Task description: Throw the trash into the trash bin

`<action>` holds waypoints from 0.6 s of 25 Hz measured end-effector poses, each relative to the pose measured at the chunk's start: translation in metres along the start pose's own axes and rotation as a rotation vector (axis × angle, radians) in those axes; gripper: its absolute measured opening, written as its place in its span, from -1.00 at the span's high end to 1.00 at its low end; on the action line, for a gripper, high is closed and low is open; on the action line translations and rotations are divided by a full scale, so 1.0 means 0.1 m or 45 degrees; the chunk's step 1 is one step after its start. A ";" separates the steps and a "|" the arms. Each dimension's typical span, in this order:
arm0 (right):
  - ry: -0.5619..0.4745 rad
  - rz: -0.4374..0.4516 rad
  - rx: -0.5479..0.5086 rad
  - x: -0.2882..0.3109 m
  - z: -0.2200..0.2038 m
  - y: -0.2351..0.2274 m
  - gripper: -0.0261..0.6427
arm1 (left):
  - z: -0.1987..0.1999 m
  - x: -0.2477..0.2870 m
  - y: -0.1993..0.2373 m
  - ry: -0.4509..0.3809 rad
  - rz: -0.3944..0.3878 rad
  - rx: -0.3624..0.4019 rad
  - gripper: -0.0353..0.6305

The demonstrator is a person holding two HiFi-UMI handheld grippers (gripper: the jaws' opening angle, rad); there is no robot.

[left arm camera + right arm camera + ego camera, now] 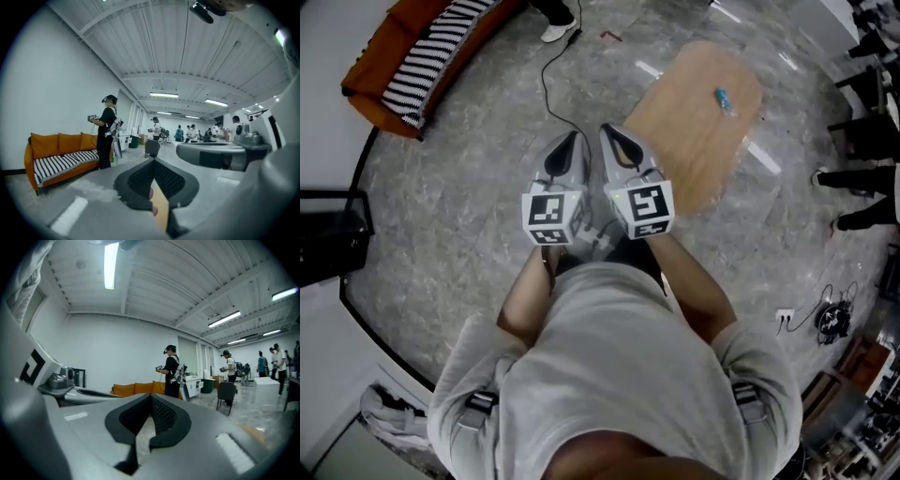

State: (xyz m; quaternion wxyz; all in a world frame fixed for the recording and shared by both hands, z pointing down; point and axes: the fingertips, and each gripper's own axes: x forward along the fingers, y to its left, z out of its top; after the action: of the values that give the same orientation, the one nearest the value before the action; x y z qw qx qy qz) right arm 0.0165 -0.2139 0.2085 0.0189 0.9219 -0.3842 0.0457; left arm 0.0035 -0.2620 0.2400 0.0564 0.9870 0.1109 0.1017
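Observation:
A small blue piece of trash (723, 97) lies on a low wooden table (694, 141) ahead and to the right. No trash bin shows clearly in the head view. My left gripper (573, 137) and right gripper (609, 129) are held side by side in front of the person's chest, pointing forward over the floor, short of the table. In the left gripper view the left gripper (153, 160) has its jaws shut, tips meeting, with nothing between them. The right gripper (151, 397) is likewise shut and empty.
An orange sofa (384, 66) with a striped blanket stands at the far left, and a black cable (548, 89) runs across the grey floor. People (106, 131) with grippers stand in the room. A dark green container (206, 386) sits by a white desk far back.

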 end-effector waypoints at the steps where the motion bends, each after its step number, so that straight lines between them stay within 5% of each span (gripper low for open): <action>1: 0.003 -0.078 0.011 -0.08 -0.02 0.02 0.90 | -0.02 -0.06 -0.02 0.015 -0.069 0.010 0.85; 7: 0.050 -0.365 0.004 -0.49 -0.24 0.22 0.90 | -0.17 -0.23 -0.11 0.024 -0.304 0.019 0.85; 15: 0.070 -0.696 0.050 -1.78 -0.36 -0.29 0.90 | -0.46 -0.38 -1.38 0.116 -0.582 0.064 0.85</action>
State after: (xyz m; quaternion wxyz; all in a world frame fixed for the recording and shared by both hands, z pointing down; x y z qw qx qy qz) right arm -0.0900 -0.0654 0.2267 0.0229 0.9900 -0.1194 0.0714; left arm -0.0712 -0.1333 0.2597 0.0483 0.9317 0.3365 0.1279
